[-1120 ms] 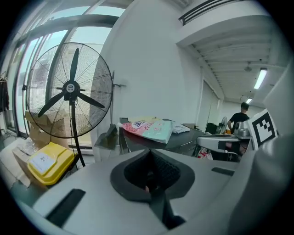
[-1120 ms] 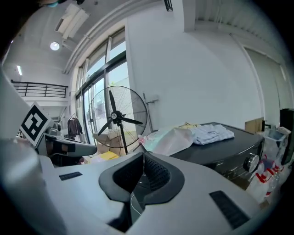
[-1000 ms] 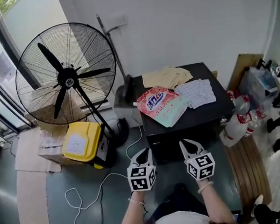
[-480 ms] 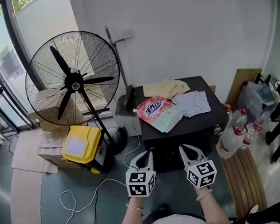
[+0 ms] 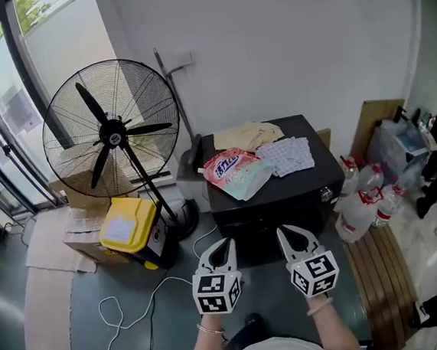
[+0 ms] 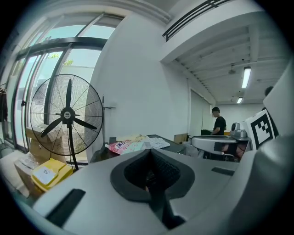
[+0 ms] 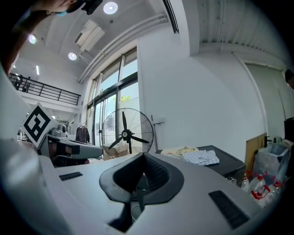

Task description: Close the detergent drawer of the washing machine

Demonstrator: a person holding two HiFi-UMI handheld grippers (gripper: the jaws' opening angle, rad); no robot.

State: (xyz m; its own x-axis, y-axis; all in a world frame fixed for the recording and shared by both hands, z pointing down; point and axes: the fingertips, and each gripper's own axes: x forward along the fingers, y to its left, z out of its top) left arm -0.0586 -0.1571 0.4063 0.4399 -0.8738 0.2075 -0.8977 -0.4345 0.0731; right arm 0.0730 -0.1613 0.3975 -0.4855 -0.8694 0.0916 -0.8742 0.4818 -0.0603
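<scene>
The black washing machine (image 5: 315,178) stands against the white wall, seen from above. Its dark front (image 5: 264,231) faces me, and I cannot make out the detergent drawer on it. A pink detergent bag (image 5: 232,169), a beige cloth (image 5: 247,136) and a checked cloth (image 5: 282,156) lie on its top. My left gripper (image 5: 227,243) and right gripper (image 5: 282,232) hover side by side just before the machine's front. Both are shut and hold nothing. The left gripper view shows shut jaws (image 6: 149,152) pointing at the machine's top (image 6: 170,146). The right gripper (image 7: 143,155) points level past the fan.
A big pedestal fan (image 5: 113,130) stands left of the machine, with a yellow-lidded box (image 5: 127,225) on cardboard at its foot. A white cable (image 5: 131,309) loops over the floor. Plastic bottles (image 5: 363,202) and a wooden board (image 5: 375,271) lie to the right.
Both grippers have risen together, still side by side and shut. The machine and the fan now sit a little farther off and more to the left in the head view.
</scene>
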